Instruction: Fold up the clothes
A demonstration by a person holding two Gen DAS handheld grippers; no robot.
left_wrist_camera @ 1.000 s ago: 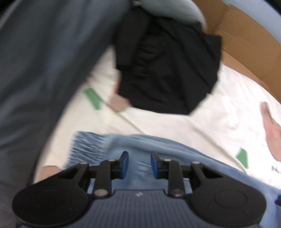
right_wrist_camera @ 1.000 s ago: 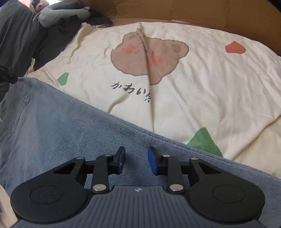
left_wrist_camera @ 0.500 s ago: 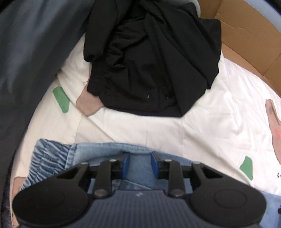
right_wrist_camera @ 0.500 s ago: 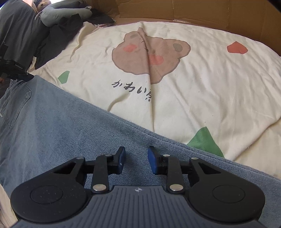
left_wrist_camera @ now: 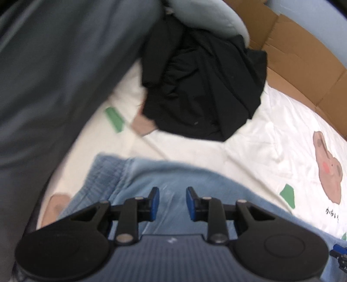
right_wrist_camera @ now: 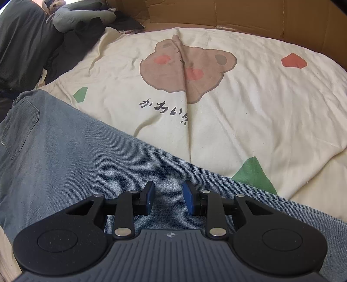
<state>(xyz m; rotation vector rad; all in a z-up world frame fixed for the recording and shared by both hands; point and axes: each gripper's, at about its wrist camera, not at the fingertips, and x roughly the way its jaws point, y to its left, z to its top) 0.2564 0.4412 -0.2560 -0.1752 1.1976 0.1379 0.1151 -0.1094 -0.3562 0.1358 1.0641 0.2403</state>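
Jeans [right_wrist_camera: 71, 151] of light blue denim lie flat across the near edge of a bed, on a cream bedsheet [right_wrist_camera: 271, 108], and in the right wrist view they run from the left border down to the lower right corner; a back pocket [right_wrist_camera: 20, 128] shows near the left border. In the left wrist view, which is blurred, the same jeans [left_wrist_camera: 177, 180] fill the lower middle, with a gathered waistband [left_wrist_camera: 104, 173] at their left end. The bedsheet [left_wrist_camera: 256, 134] is printed with a brown bear face [right_wrist_camera: 186, 69], a line of black script [right_wrist_camera: 164, 110] under it, green patches [right_wrist_camera: 253, 173] and a red patch [right_wrist_camera: 292, 60]. Brown cardboard [right_wrist_camera: 238, 15] stands along the far side of the bed. A person's dark grey clothing [left_wrist_camera: 54, 76] takes up the left of the left wrist view. A crumpled black garment [left_wrist_camera: 203, 86] lies on the sheet beyond the jeans, well apart from them, with a pale grey cushion [left_wrist_camera: 208, 15] behind it.

The left gripper [left_wrist_camera: 172, 201] points down at the denim near the waistband, blue pads parted with cloth seen in the gap; whether they pinch the cloth cannot be told. The right gripper [right_wrist_camera: 168, 197] hangs over the leg of the jeans near its far edge, its blue pads apart and flat denim showing between them; no fold is raised into the gap, yet whether it grips cannot be told
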